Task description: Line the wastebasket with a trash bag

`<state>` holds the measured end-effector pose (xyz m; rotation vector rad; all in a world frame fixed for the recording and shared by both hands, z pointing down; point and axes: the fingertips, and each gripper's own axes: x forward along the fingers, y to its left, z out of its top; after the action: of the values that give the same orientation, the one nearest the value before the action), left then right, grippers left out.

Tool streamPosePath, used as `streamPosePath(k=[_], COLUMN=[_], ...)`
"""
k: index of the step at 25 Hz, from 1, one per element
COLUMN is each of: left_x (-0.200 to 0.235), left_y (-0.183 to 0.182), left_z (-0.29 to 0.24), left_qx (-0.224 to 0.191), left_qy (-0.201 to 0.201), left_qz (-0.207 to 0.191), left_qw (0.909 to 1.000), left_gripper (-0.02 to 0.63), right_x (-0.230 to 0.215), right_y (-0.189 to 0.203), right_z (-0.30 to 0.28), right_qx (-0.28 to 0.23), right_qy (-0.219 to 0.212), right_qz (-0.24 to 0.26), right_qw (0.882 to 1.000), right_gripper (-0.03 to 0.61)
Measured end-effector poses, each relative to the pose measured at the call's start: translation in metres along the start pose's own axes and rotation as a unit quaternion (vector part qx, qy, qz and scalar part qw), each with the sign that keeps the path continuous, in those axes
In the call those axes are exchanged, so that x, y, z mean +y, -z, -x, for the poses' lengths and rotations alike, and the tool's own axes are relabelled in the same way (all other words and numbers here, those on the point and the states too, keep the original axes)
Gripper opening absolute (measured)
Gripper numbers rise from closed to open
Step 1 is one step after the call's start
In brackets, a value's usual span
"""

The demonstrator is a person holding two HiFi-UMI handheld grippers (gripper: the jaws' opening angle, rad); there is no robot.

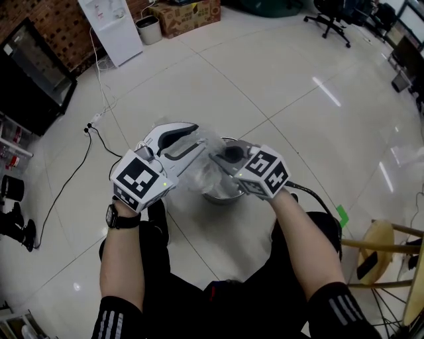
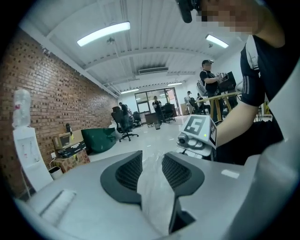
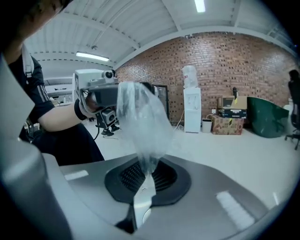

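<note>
A clear trash bag (image 1: 207,157) hangs stretched between my two grippers, above a small metal wastebasket (image 1: 223,196) on the floor in front of my knees. My left gripper (image 1: 193,143) has its jaws a little apart. The bag's film (image 2: 154,197) runs loosely through the gap between its dark pads (image 2: 129,171), which do not press on it. My right gripper (image 1: 220,159) is shut on the bag. In the right gripper view its pads (image 3: 161,176) pinch a gathered edge and the film (image 3: 140,117) billows up from them. Most of the wastebasket is hidden under the bag and grippers.
A water dispenser (image 1: 114,26), a small bin (image 1: 149,30) and a cardboard box (image 1: 187,14) stand at the back. A cable (image 1: 73,173) trails on the floor at left. A wooden stool (image 1: 383,250) is at right. A person (image 2: 209,80) stands far off.
</note>
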<state>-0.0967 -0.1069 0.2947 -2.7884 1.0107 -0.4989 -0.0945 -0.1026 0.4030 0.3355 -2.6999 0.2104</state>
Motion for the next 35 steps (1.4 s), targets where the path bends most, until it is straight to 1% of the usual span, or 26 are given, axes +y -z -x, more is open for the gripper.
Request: streamPosePath(k=[3,5,8,11,13,14,15,17,18,19,20,23,24,25,27,29,32,35], left_x=[-0.002,-0.007,-0.014,-0.028,-0.040,-0.046,-0.049,-0.048,-0.045,-0.041,-0.037,-0.021,-0.017,-0.013,-0.008,-0.006,-0.007,-0.006], left_y=[0.011,0.021,0.034,0.050,0.071,0.085,0.099,0.122,0.130,0.136,0.140,0.148,0.150,0.152,0.158,0.166,0.182,0.203], left_z=[0.007,0.011,0.013,0.009,0.003,0.001,-0.002,-0.004,-0.006,-0.008,-0.010,-0.016,-0.019,-0.022,-0.029,-0.040,-0.056,-0.066], left_qx=[0.030,0.053,0.081,0.116,0.161,0.189,0.216,0.260,0.273,0.283,0.291,0.309,0.312,0.316,0.324,0.331,0.344,0.362], left_qy=[0.021,0.043,0.060,0.085,0.100,0.105,0.108,0.099,0.093,0.085,0.076,0.042,0.033,0.027,0.019,0.016,0.021,0.020], left_qz=[0.001,0.002,-0.004,0.001,0.002,-0.001,-0.004,-0.008,-0.007,-0.005,-0.005,-0.021,-0.024,-0.023,-0.017,-0.006,0.014,0.021], left_qw=[0.9993,0.9977,0.9949,0.9896,0.9820,0.9764,0.9703,0.9605,0.9575,0.9554,0.9537,0.9500,0.9491,0.9482,0.9458,0.9434,0.9387,0.9318], left_gripper=[0.175,0.189,0.196,0.235,0.265,0.269,0.290,0.302,0.301,0.292,0.252,0.056,0.012,-0.003,-0.005,-0.005,-0.005,-0.003], right_x=[-0.015,-0.026,-0.040,-0.051,-0.058,-0.060,-0.061,-0.057,-0.055,-0.053,-0.051,-0.040,-0.036,-0.032,-0.029,-0.033,-0.052,-0.073], right_y=[-0.001,-0.003,-0.006,-0.005,-0.001,0.002,0.006,0.012,0.015,0.019,0.023,0.042,0.051,0.061,0.083,0.103,0.125,0.144], right_z=[0.020,0.035,0.059,0.078,0.086,0.089,0.091,0.092,0.092,0.093,0.094,0.092,0.090,0.088,0.084,0.081,0.079,0.080], right_qx=[-0.010,-0.018,-0.027,-0.028,-0.026,-0.022,-0.015,0.006,0.016,0.025,0.035,0.079,0.100,0.123,0.166,0.197,0.222,0.241], right_qy=[0.016,0.026,0.036,0.044,0.051,0.053,0.051,0.038,0.032,0.027,0.021,-0.013,-0.022,-0.028,-0.032,-0.020,0.030,0.074], right_qz=[-0.029,-0.051,-0.086,-0.121,-0.142,-0.152,-0.161,-0.176,-0.180,-0.183,-0.186,-0.196,-0.193,-0.187,-0.178,-0.170,-0.142,-0.134], right_qw=[0.999,0.998,0.995,0.991,0.988,0.987,0.986,0.984,0.983,0.982,0.982,0.977,0.976,0.974,0.969,0.965,0.964,0.958], right_gripper=[0.008,0.008,0.008,0.008,0.008,0.008,0.008,0.008,0.008,0.008,0.008,0.008,0.008,0.008,0.008,0.008,0.008,0.008])
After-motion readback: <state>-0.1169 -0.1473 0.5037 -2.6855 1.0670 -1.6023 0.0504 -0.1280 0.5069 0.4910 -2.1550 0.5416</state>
